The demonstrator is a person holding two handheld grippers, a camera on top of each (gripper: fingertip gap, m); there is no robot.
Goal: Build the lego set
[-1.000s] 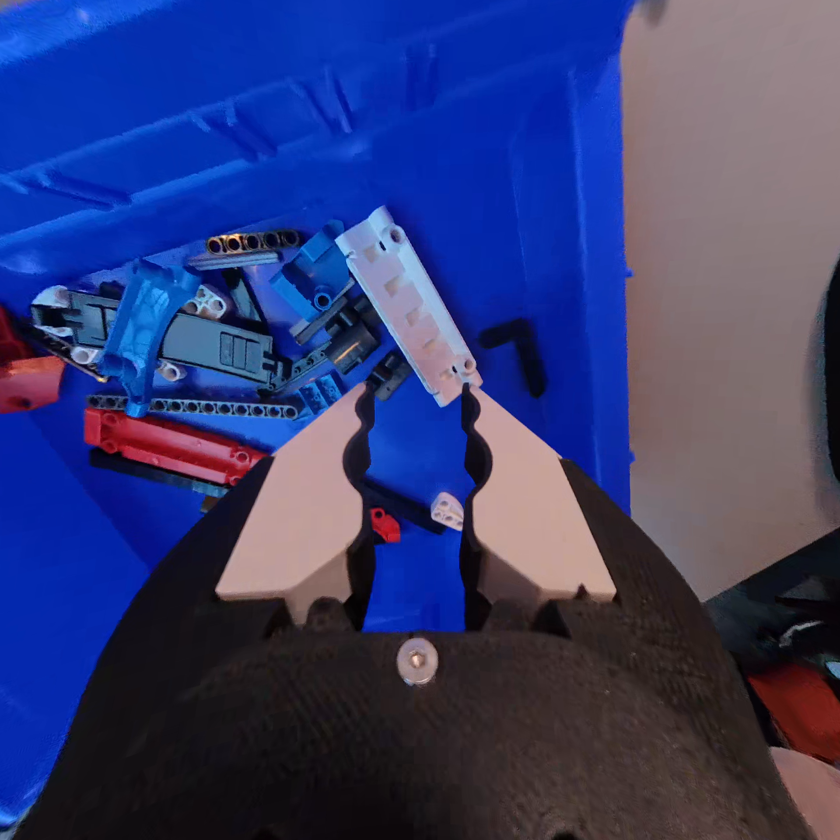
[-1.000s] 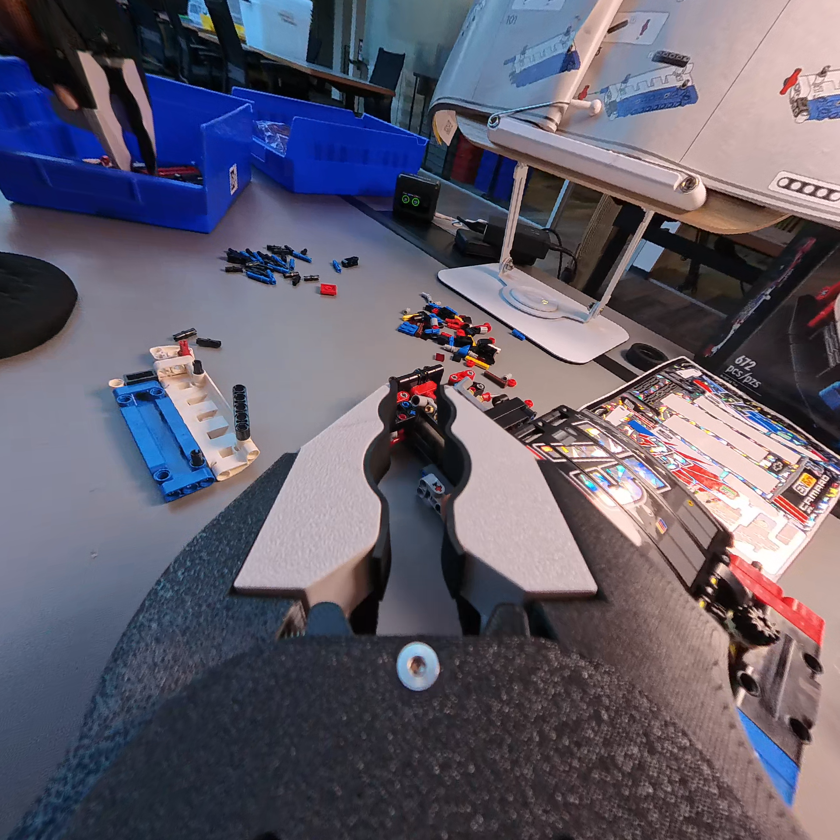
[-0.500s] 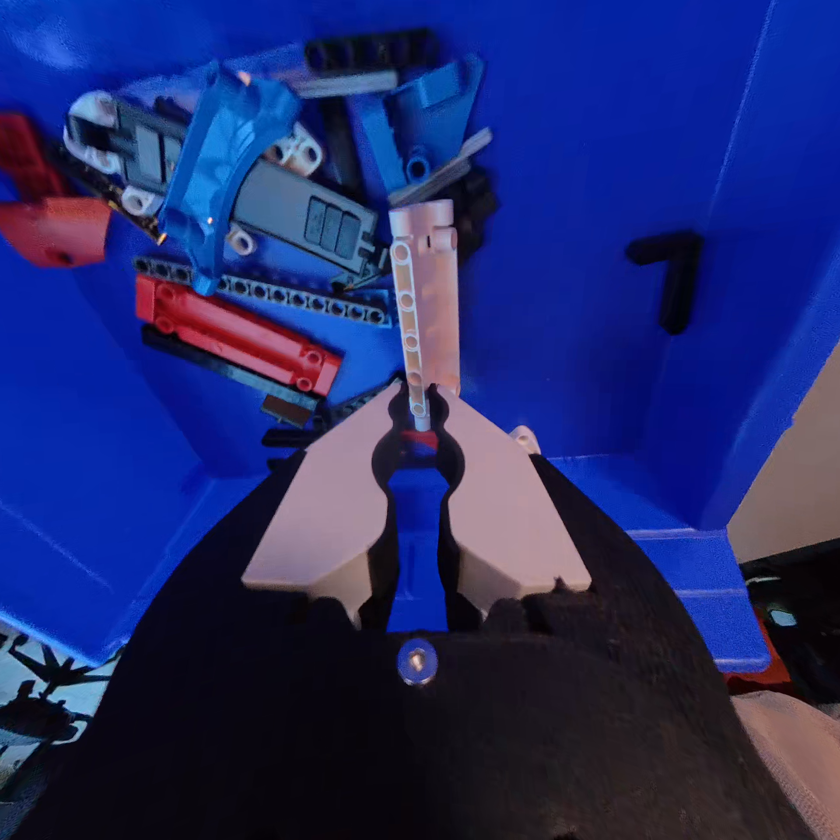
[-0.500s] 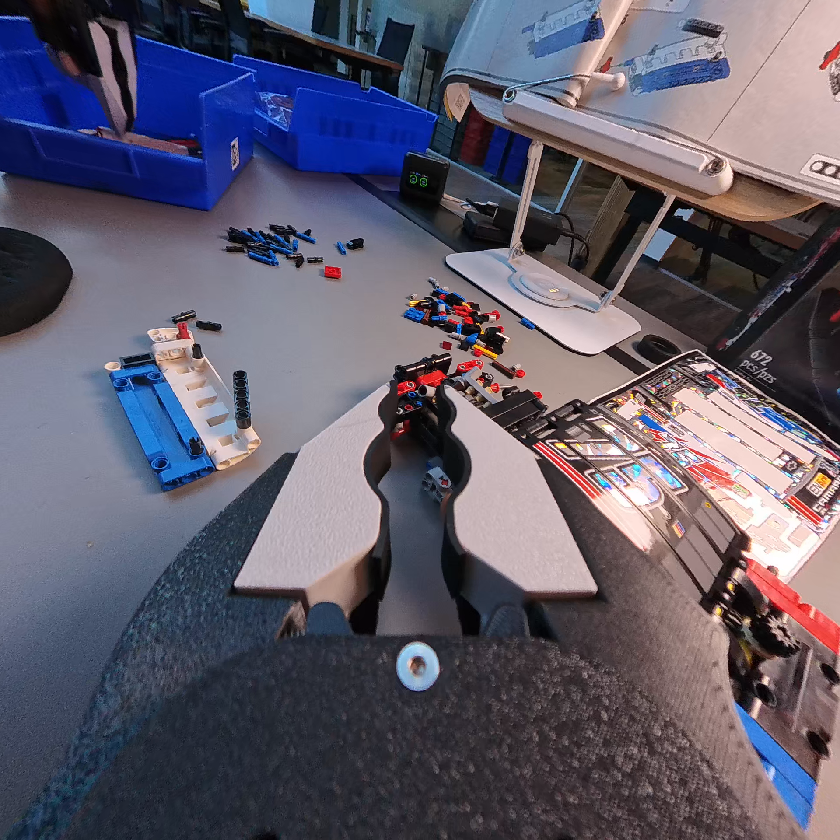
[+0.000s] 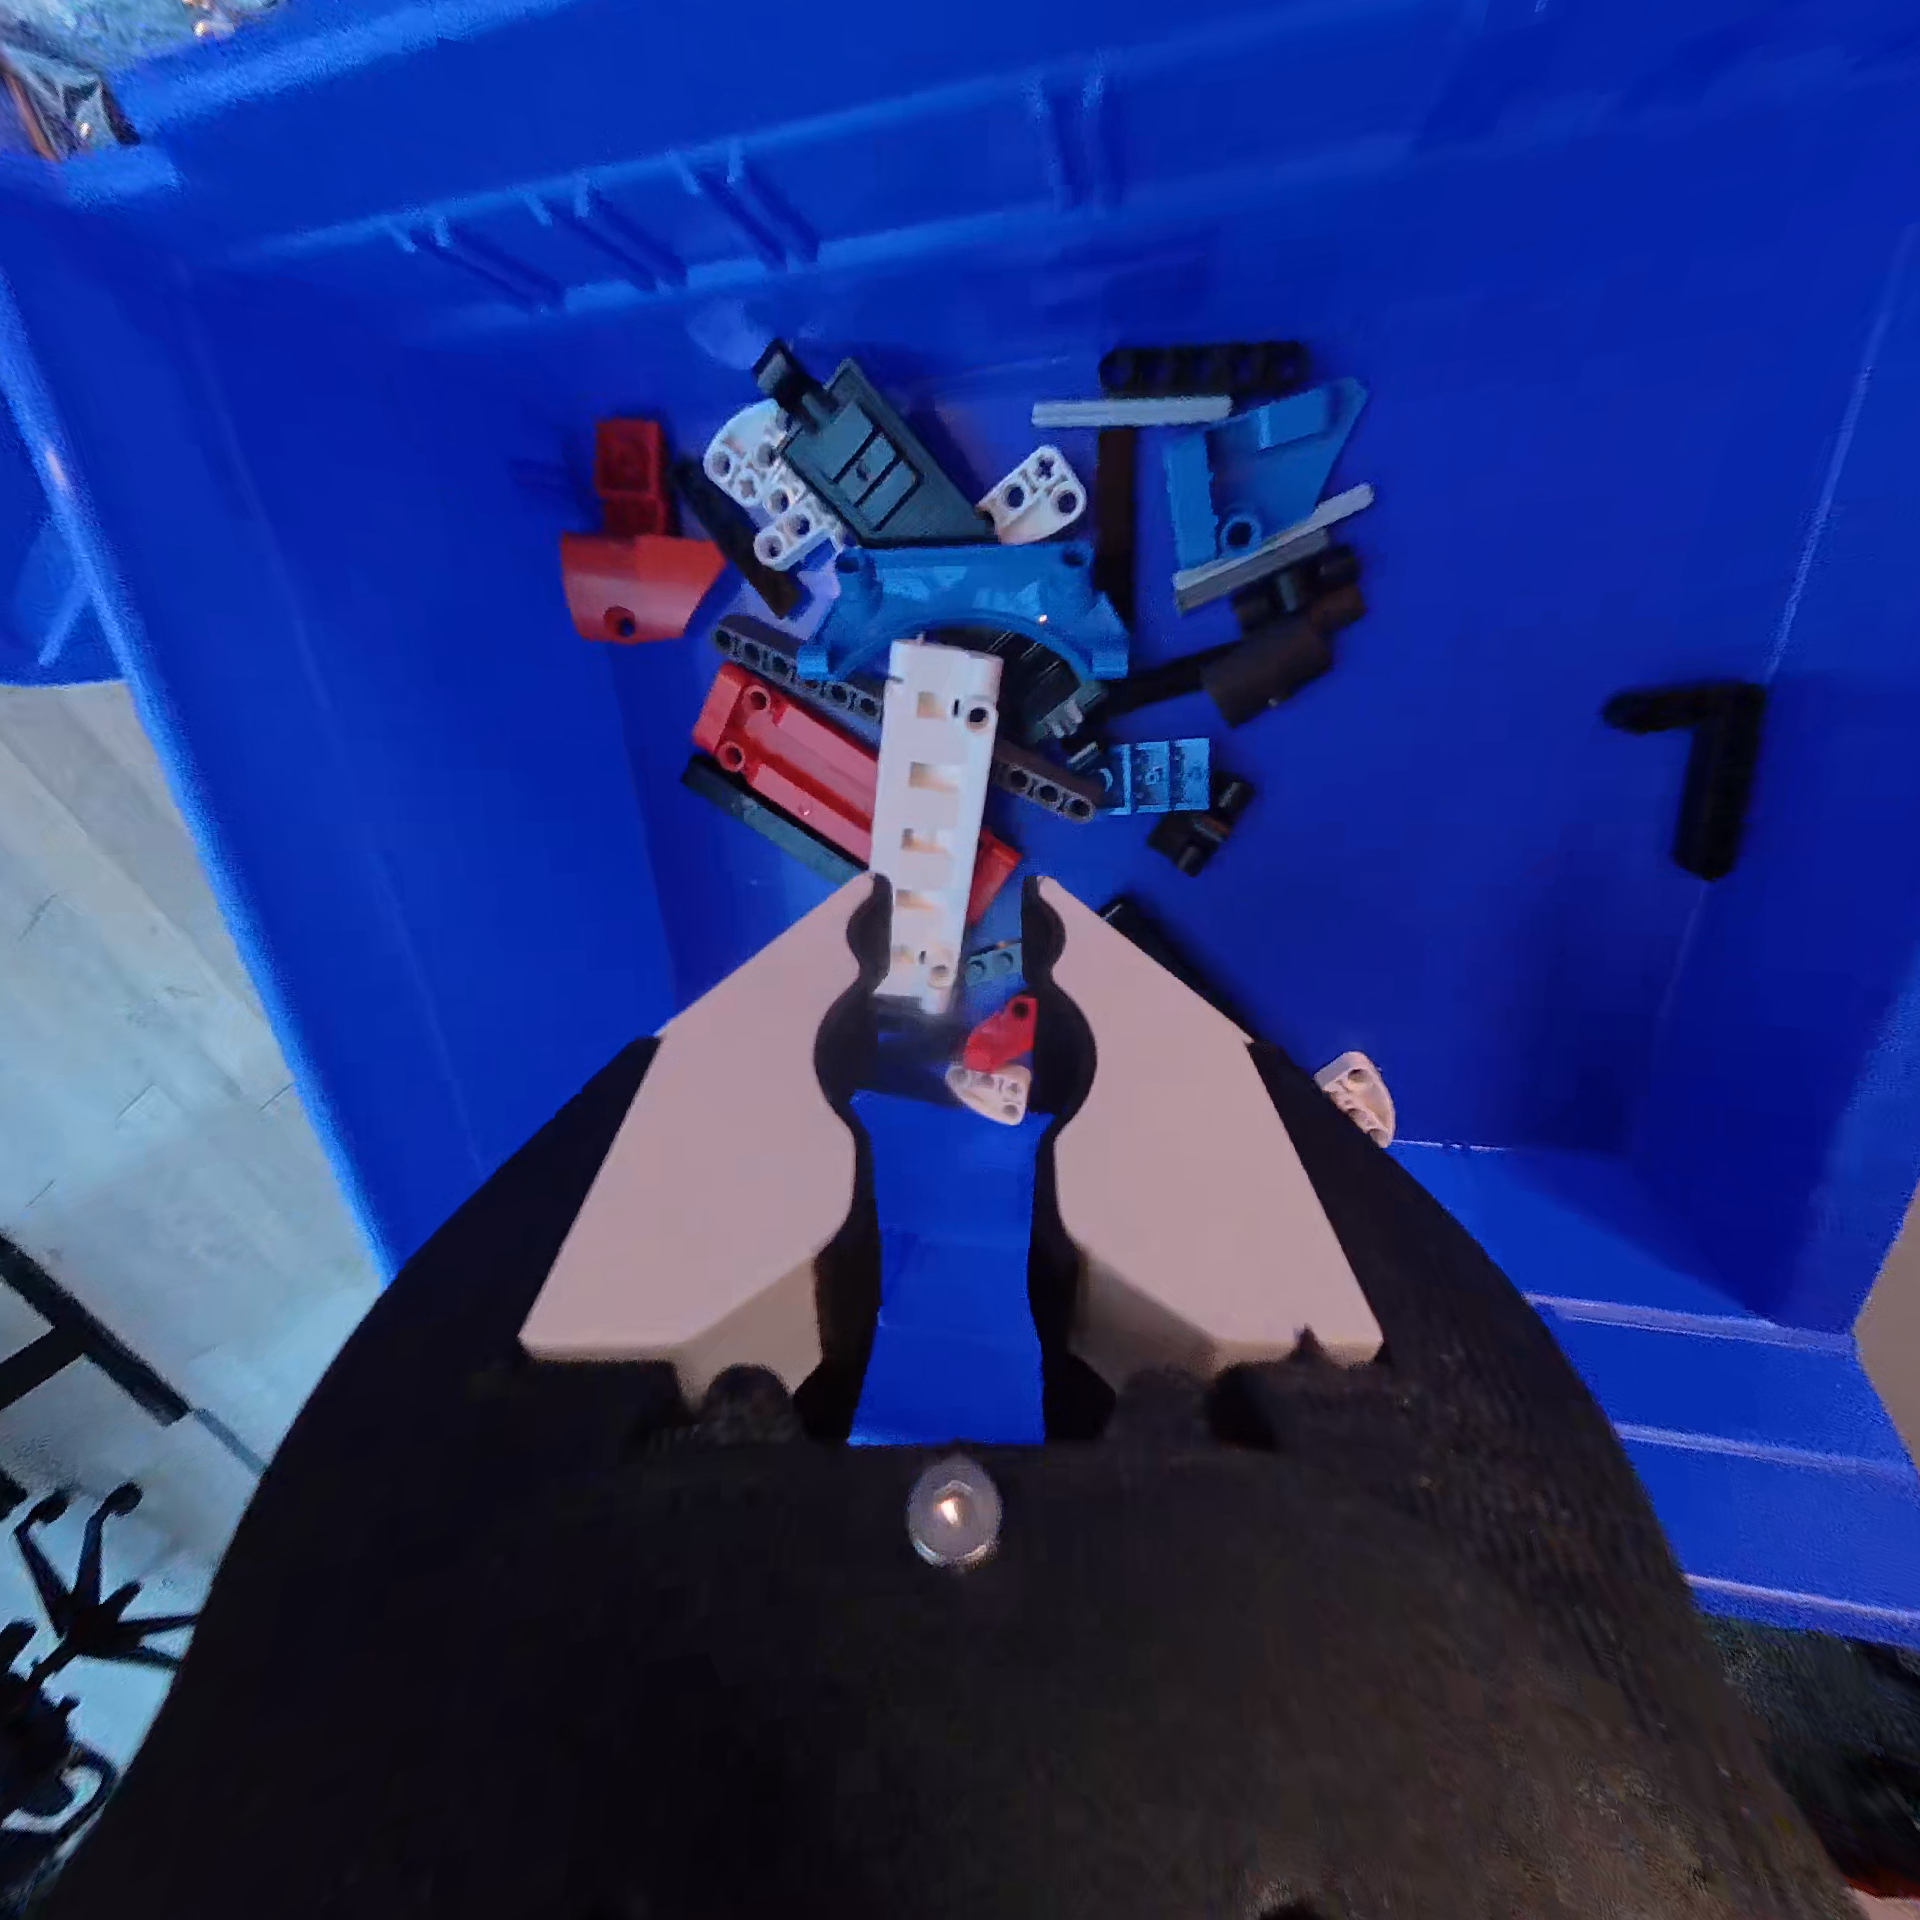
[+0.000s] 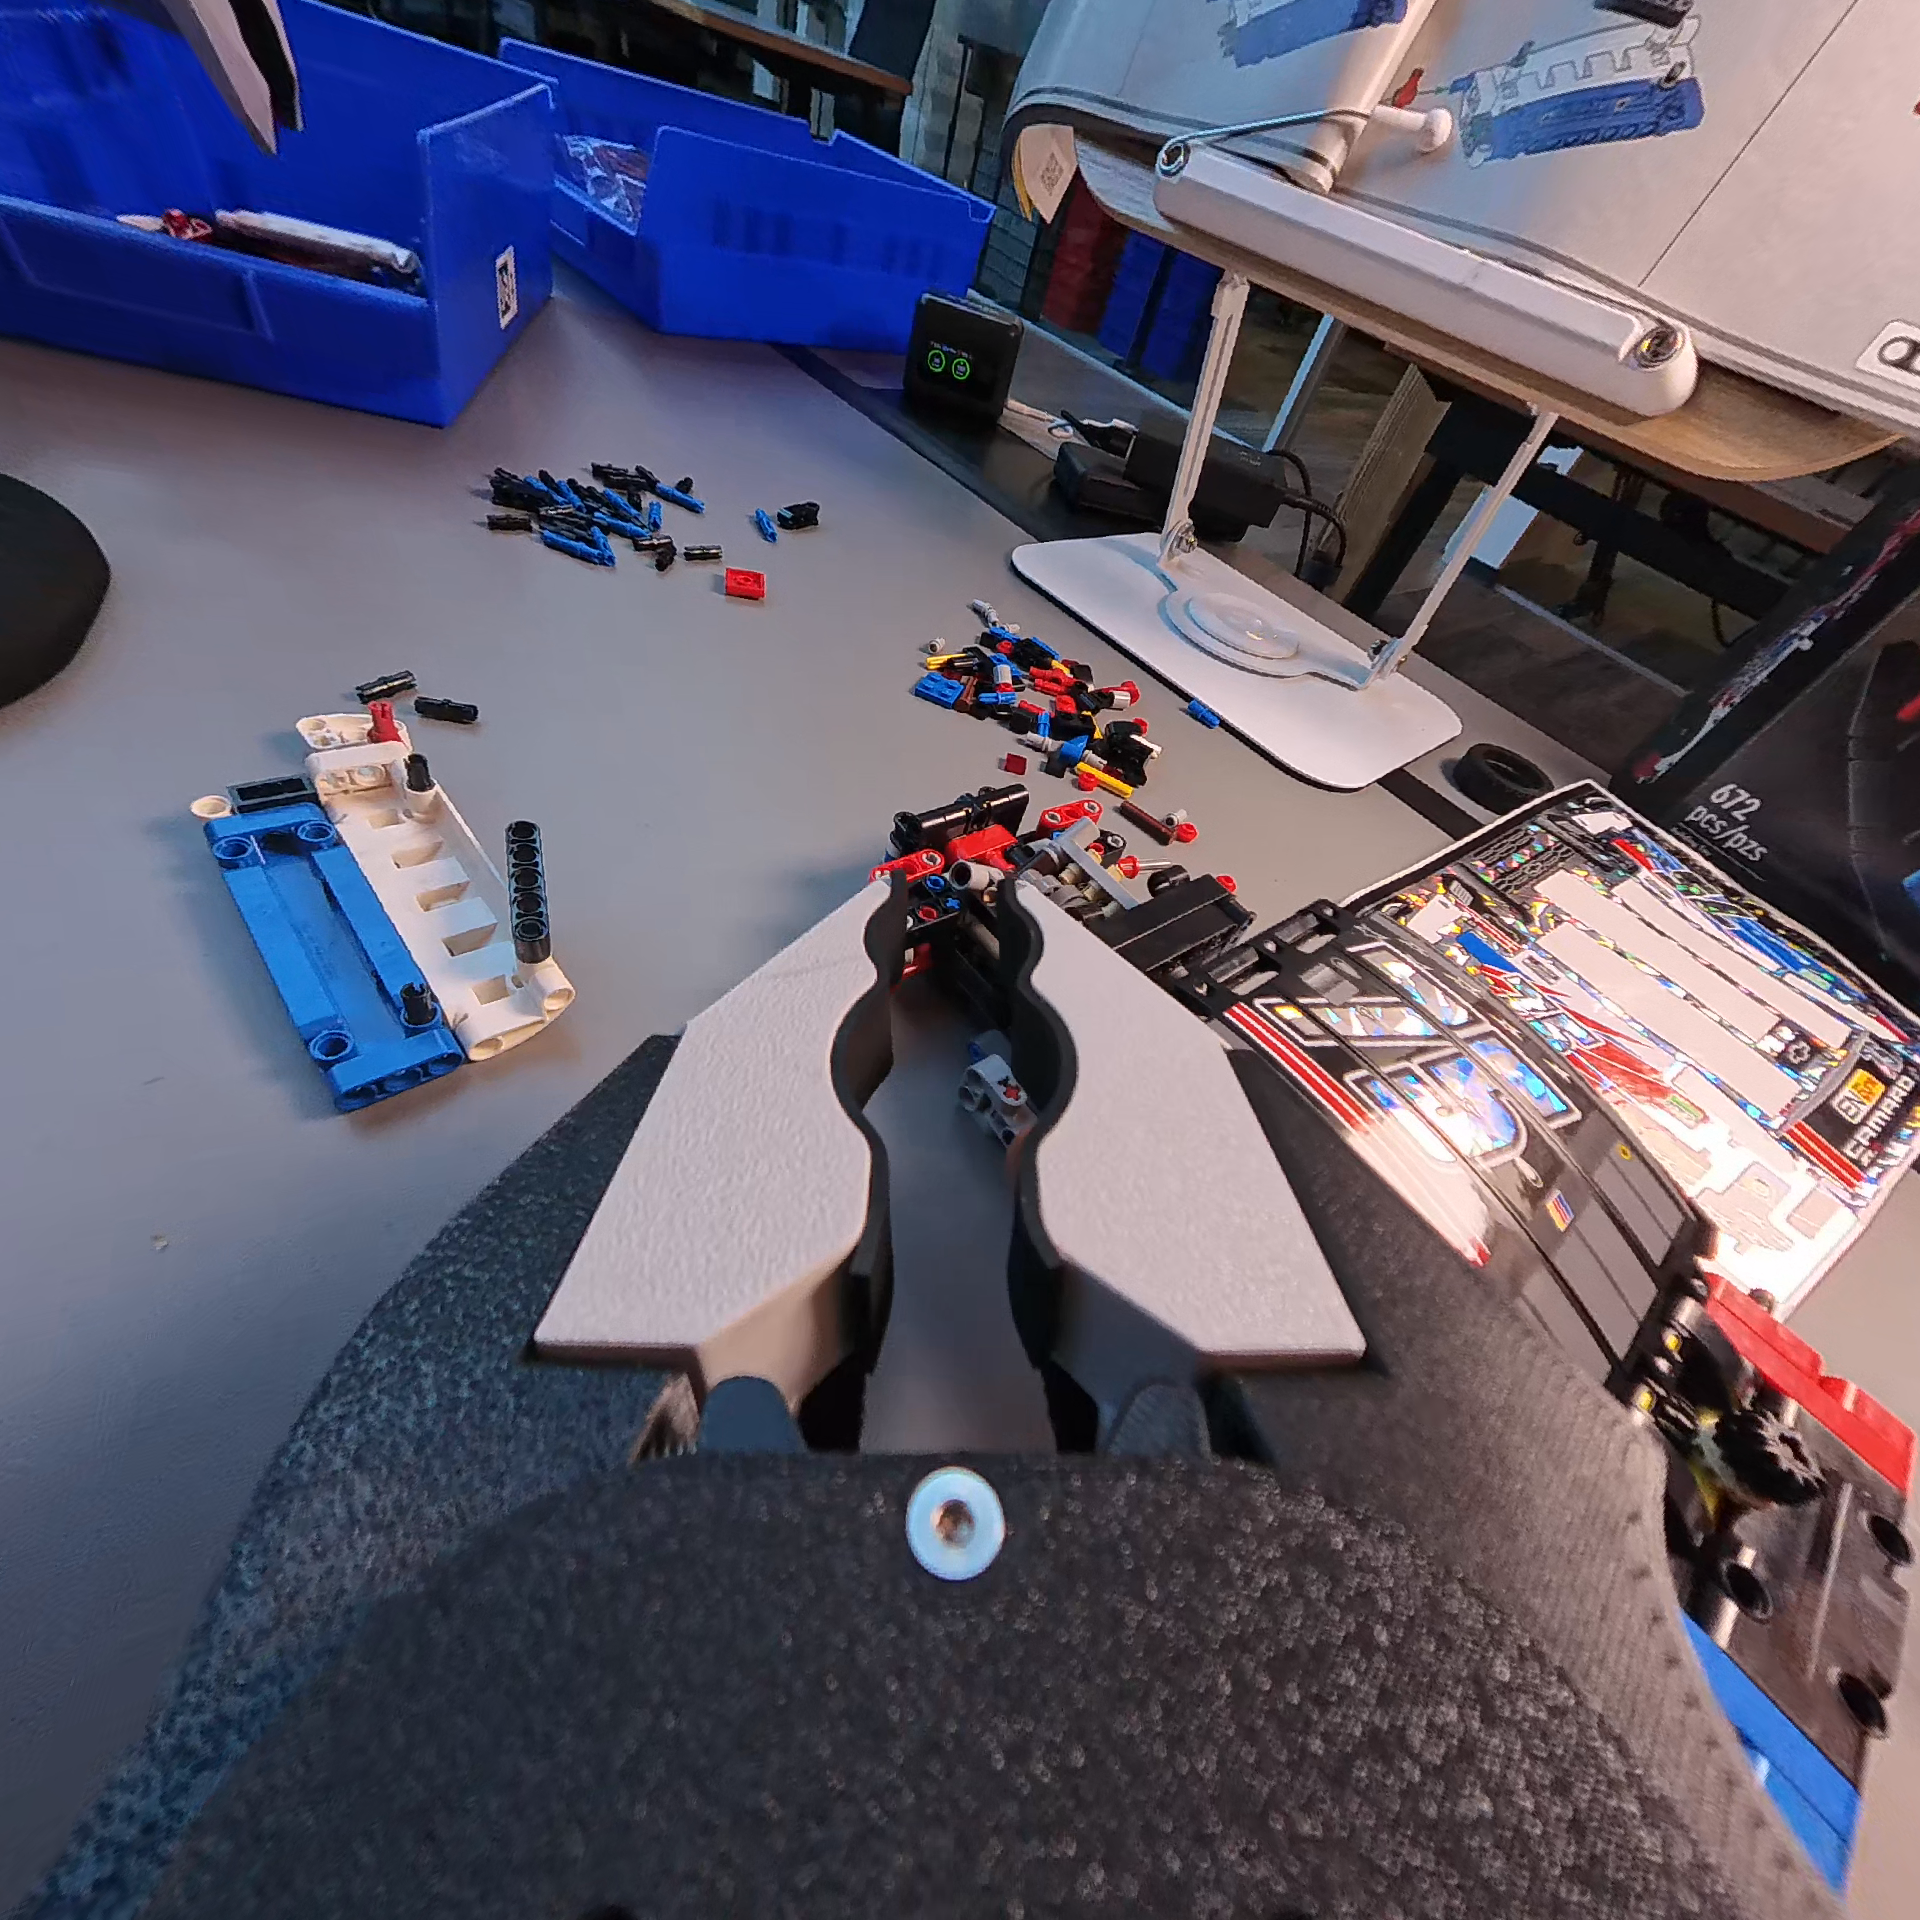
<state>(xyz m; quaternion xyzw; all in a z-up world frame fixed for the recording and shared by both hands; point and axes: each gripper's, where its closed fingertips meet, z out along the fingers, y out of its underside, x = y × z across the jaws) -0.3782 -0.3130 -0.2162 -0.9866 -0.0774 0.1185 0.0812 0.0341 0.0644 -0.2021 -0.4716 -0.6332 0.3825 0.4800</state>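
Over the blue bin (image 5: 1558, 520), the left claw (image 5: 951, 909) stands partly spread; a long white piece (image 5: 930, 821) lies between its tips, touching the left one, and whether it is gripped I cannot tell. The right claw (image 6: 951, 914) hangs narrowly parted and empty above the desk (image 6: 675, 727), just before the half-built black and red model (image 6: 997, 842)

Your left gripper (image 5: 951, 894) has a black, textured body, two flat beige fingers (image 5: 727, 1164) with wavy black inner edges, and one silver screw (image 5: 953, 1522). Your right gripper (image 6: 951, 899) matches: speckled dark-grey body, light-grey fingers (image 6: 727, 1174), silver screw (image 6: 954, 1522).
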